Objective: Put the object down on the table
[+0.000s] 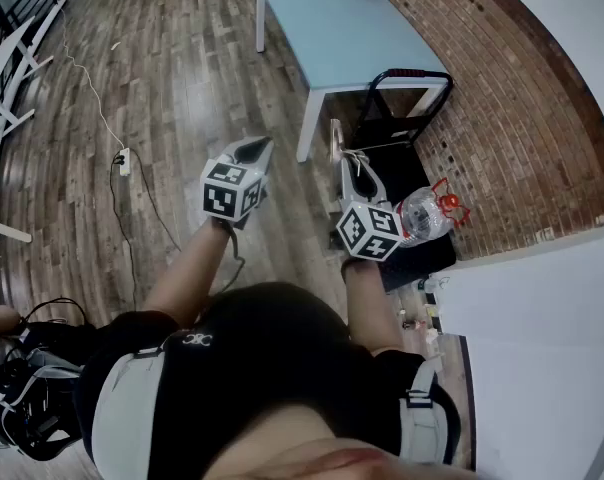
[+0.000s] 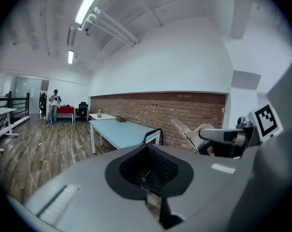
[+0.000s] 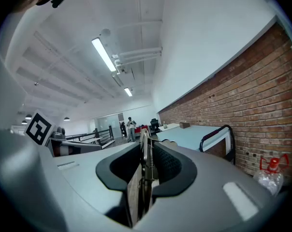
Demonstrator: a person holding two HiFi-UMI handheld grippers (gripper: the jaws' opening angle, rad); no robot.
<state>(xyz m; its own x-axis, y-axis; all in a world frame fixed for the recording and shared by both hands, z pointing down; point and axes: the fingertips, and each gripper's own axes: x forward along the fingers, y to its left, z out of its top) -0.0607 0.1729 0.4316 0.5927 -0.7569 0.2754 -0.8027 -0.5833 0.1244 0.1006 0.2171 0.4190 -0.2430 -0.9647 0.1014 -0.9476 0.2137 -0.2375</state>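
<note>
right hand-held gripper [image 3: 144,140]: jaws pressed together | plastic bottle [image 1: 425,214]: just right of it, outside the jaws

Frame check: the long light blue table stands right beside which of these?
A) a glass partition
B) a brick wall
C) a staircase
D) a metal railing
B: in the head view the light blue table runs lengthwise along the brick wall.

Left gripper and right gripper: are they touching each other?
Apart. The head view shows wooden floor between the left gripper and the right gripper.
</note>
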